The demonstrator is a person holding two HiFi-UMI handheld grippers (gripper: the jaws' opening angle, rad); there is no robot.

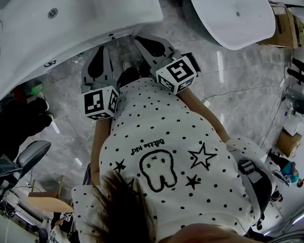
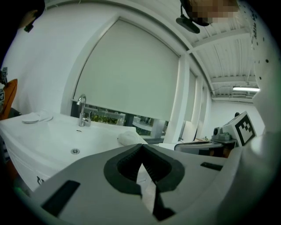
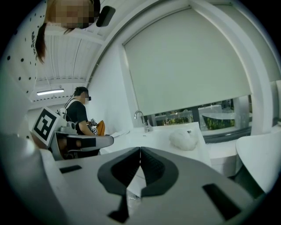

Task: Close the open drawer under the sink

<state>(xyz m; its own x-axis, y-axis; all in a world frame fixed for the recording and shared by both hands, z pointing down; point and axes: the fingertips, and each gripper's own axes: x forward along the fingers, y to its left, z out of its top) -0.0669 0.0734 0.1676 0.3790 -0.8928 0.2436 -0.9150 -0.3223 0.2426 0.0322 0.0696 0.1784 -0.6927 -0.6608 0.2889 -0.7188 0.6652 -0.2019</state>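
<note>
Nearest my head camera is the white polka-dot shirt [image 1: 163, 138], printed with a tooth outline, stars and a cursive line that I read as "Bubble kid", though not with certainty. Ahead of it, the left gripper [image 1: 100, 51] and right gripper [image 1: 144, 42] each carry a black-and-white marker cube. Both sets of jaws are pressed fully together with nothing between them. Just beyond their tips stands the white ceramic sink [image 1: 101, 19] with a chrome tap [image 2: 82, 110]; its front bears a small dark mark I cannot read. The drawer under it I cannot make out in any view
</note>
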